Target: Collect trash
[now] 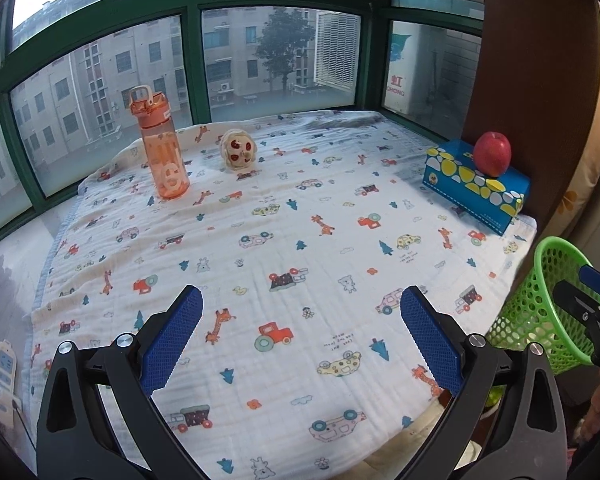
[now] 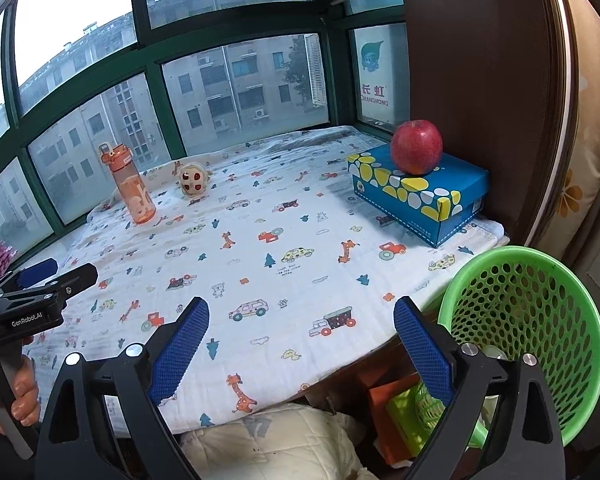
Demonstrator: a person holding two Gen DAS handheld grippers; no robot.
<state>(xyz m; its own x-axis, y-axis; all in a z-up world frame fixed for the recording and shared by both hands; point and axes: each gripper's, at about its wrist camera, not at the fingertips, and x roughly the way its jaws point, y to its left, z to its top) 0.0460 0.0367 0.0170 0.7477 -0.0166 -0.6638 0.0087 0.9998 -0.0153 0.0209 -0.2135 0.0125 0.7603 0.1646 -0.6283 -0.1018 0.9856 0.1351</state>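
A small round cream object with red spots (image 1: 239, 154) (image 2: 192, 180) lies at the far side of the cloth-covered table (image 1: 300, 216), beside an orange water bottle (image 1: 162, 148) (image 2: 130, 184). My left gripper (image 1: 300, 300) hovers open over the near middle of the cloth, nothing between its blue pads. My right gripper (image 2: 300, 312) is open and bare too, over the table's near right edge. A green mesh basket (image 2: 540, 320) (image 1: 548, 312) stands just right of it, off the table's corner. Each gripper shows in the other's view: the right (image 1: 588, 284), the left (image 2: 60, 274) held by a hand (image 2: 16, 392).
A red apple (image 2: 417, 147) rests on a blue tissue box (image 2: 420, 196) at the right, against a brown panel. Green-framed windows close the far side. A white device with a cable (image 1: 4, 376) lies at the left. Below the near edge are a quilt (image 2: 280, 440) and an orange box (image 2: 388, 404).
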